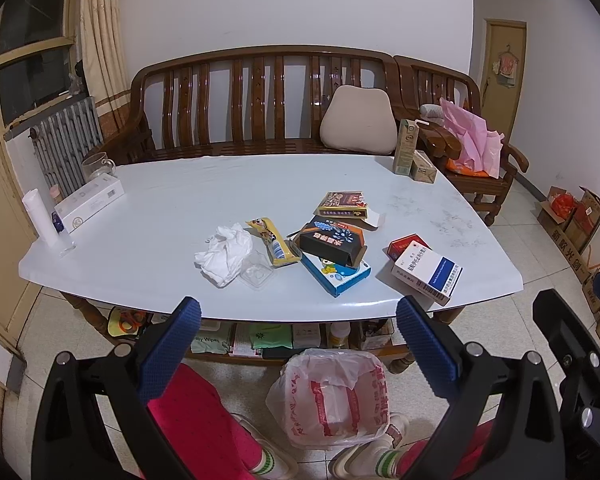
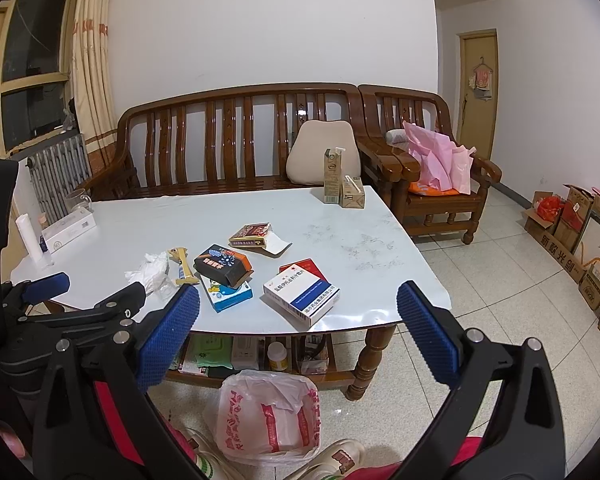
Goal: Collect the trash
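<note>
Several boxes (image 1: 334,240) beyond left claw (image 1: 298,344)

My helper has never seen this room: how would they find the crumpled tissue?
Start at the white table before the wooden bench. In the litter near its front edge, the crumpled tissue lies leftmost, beside a yellow wrapper. It alone is soft, white and shapeless.

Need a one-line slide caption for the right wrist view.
Open right gripper faces boxes and crumpled tissue on the table; plastic bag waits below.

My two wrist views, side by side, looking forward and down from near the worktop (image 1: 148,208), sharing its litter and the bag (image 2: 266,416) below.
</note>
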`<state>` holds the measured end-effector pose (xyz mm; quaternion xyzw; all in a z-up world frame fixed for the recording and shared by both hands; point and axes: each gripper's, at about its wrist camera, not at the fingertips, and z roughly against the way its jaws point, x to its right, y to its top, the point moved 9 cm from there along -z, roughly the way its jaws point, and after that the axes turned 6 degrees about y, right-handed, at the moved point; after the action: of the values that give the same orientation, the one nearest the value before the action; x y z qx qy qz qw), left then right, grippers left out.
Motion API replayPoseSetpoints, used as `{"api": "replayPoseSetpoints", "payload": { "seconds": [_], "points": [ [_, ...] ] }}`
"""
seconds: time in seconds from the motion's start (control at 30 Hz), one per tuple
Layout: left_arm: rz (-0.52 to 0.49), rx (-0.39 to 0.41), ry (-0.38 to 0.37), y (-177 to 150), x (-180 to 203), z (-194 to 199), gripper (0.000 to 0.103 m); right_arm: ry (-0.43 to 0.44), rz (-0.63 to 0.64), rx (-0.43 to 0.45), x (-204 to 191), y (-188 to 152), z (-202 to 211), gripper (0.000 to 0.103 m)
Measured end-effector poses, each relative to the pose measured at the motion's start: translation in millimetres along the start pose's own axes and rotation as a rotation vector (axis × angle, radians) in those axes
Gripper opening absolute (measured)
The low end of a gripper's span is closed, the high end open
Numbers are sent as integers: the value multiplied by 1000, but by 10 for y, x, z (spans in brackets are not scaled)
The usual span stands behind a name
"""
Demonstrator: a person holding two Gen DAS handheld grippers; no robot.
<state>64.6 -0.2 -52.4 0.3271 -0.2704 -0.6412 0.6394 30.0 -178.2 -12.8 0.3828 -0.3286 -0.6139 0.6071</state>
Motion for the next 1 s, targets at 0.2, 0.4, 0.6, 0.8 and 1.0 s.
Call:
{"api": "replayPoseSetpoints", "payload": {
  "seconds": [0.2, 0.4, 0.6, 0.8, 1.0],
  "points": [
    [3, 1, -2, 0, 4, 2, 96, 1, -1, 1, -27, -15, -13, 97],
    [7, 3, -4, 15, -3, 15, 96, 3, -2, 0, -38, -21, -12, 97],
    [13, 5, -7, 27, -24, 27, 96, 4, 1, -1, -92, -90, -85, 97],
    [31, -1, -20, 58, -99, 34, 96, 5, 2, -3, -107, -95, -68, 97],
    [18, -28, -22, 60, -138, -43, 96, 14, 19, -21, -156, -127, -116, 97]
  ]
}}
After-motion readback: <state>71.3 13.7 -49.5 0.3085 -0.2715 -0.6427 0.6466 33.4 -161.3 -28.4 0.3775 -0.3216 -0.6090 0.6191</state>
